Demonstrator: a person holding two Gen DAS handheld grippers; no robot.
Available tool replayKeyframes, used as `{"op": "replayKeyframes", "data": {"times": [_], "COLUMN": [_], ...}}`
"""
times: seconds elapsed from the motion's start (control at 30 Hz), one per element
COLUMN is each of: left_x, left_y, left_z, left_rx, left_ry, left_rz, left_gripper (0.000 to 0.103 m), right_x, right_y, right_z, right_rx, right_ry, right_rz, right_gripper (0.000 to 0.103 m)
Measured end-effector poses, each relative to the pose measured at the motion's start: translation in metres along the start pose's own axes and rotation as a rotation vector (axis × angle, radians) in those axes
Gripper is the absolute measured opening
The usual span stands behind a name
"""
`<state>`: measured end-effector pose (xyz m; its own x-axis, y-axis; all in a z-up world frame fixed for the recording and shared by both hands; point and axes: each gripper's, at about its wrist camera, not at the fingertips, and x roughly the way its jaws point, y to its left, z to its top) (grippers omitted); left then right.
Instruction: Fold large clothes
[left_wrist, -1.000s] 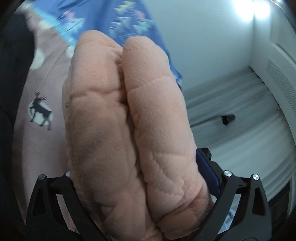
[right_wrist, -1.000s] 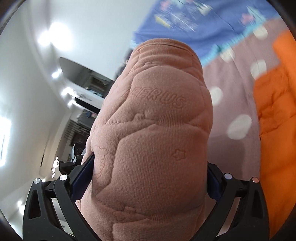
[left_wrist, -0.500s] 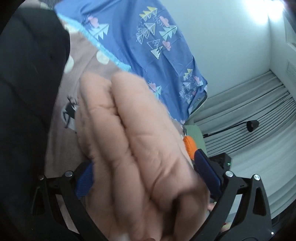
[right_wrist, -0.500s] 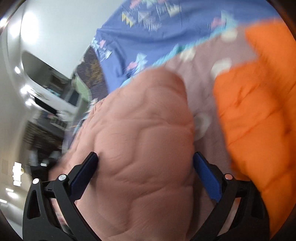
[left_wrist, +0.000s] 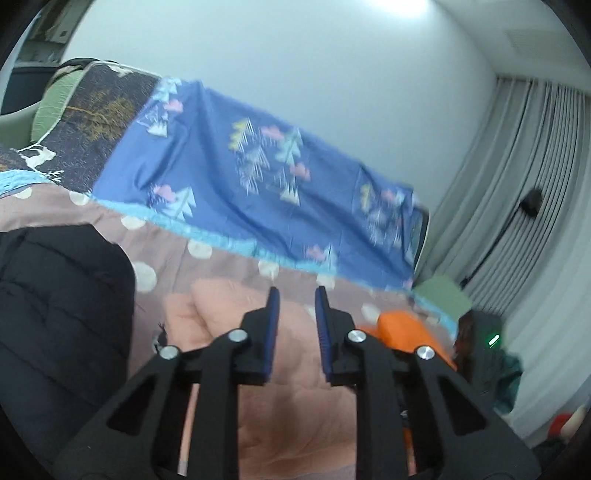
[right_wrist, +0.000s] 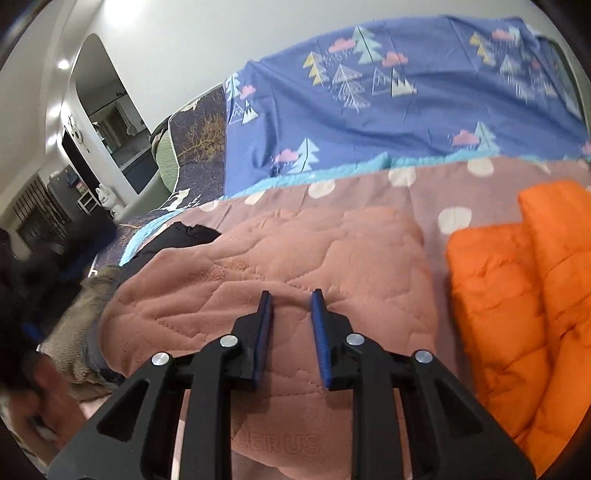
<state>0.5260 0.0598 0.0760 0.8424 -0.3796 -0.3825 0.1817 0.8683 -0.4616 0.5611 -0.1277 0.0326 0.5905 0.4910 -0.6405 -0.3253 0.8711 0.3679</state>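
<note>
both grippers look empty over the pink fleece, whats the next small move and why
Probably lift both grippers clear. The pink fleece lies folded on the bedspread between the black jacket and orange jacket, and the left gripper and right gripper hold nothing.

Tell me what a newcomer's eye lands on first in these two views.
The salmon-pink quilted garment fills the middle of the bed, lying under both tools, the left tool and right tool, each with its jaws slightly apart and nothing between them. To its right lies a bright orange puffy garment, and to its left a black jacket; behind them stretches a blue tree-print sheet.
</note>
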Motion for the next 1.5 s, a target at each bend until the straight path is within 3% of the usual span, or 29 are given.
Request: {"op": "replayKeyframes", "data": {"times": [0.07,0.17,0.23,0.3,0.43,0.47,0.5,0.63,0.7,0.77,0.83,0.93,1.0,1.2,1.43,1.5], "left_x": [0.029,0.061,0.066,0.063,0.042,0.034,0.03,-0.006,-0.023,-0.037,-0.056,-0.086,-0.105,-0.154,-0.158,-0.158], "left_y": [-0.006,-0.001,0.007,0.012,0.01,0.007,0.003,-0.025,-0.037,-0.046,-0.056,-0.069,-0.077,-0.094,-0.09,-0.088], "left_z": [-0.01,-0.031,-0.039,-0.041,-0.038,-0.037,-0.036,-0.044,-0.051,-0.058,-0.065,-0.069,-0.069,-0.076,-0.087,-0.086], "left_rx": [0.046,0.12,0.136,0.138,0.11,0.104,0.103,0.154,0.2,0.234,0.266,0.291,0.307,0.325,0.305,0.302], "left_ry": [0.086,0.238,0.278,0.295,0.234,0.21,0.19,0.103,0.079,0.067,0.054,0.033,0.016,-0.023,0.031,0.029], "left_rz": [0.037,0.198,0.248,0.252,0.219,0.209,0.197,0.246,0.281,0.315,0.347,0.372,0.394,0.451,0.44,0.459], "left_gripper": [0.017,0.017,0.017,0.017,0.017,0.026,0.042,0.053,0.065,0.073,0.077,0.085,0.092,0.101,0.101,0.101], "right_x": [0.004,0.011,0.013,0.01,-0.02,-0.028,-0.035,-0.065,-0.078,-0.095,-0.114,-0.14,-0.157,-0.188,-0.187,-0.187], "right_y": [0.006,0.01,0.013,0.017,0.035,0.04,0.043,0.034,0.03,0.027,0.026,0.035,0.047,0.071,0.075,0.074], "right_z": [-0.002,-0.007,-0.011,-0.013,-0.017,-0.02,-0.023,-0.043,-0.052,-0.062,-0.072,-0.08,-0.085,-0.099,-0.109,-0.109], "right_rx": [-0.001,-0.008,-0.017,-0.022,-0.055,-0.072,-0.075,0.002,0.02,0.051,0.094,0.099,0.076,0.055,0.05,0.056], "right_ry": [0.027,0.052,0.059,0.05,-0.044,-0.058,-0.069,-0.104,-0.125,-0.145,-0.162,-0.163,-0.15,-0.162,-0.131,-0.135], "right_rz": [-0.004,0.001,0.002,-0.007,-0.064,-0.08,-0.084,-0.069,-0.099,-0.107,-0.082,-0.075,-0.086,-0.118,-0.091,-0.123], "right_gripper": [0.023,0.022,0.021,0.021,0.028,0.029,0.031,0.044,0.049,0.06,0.085,0.1,0.102,0.102,0.102,0.102]}}
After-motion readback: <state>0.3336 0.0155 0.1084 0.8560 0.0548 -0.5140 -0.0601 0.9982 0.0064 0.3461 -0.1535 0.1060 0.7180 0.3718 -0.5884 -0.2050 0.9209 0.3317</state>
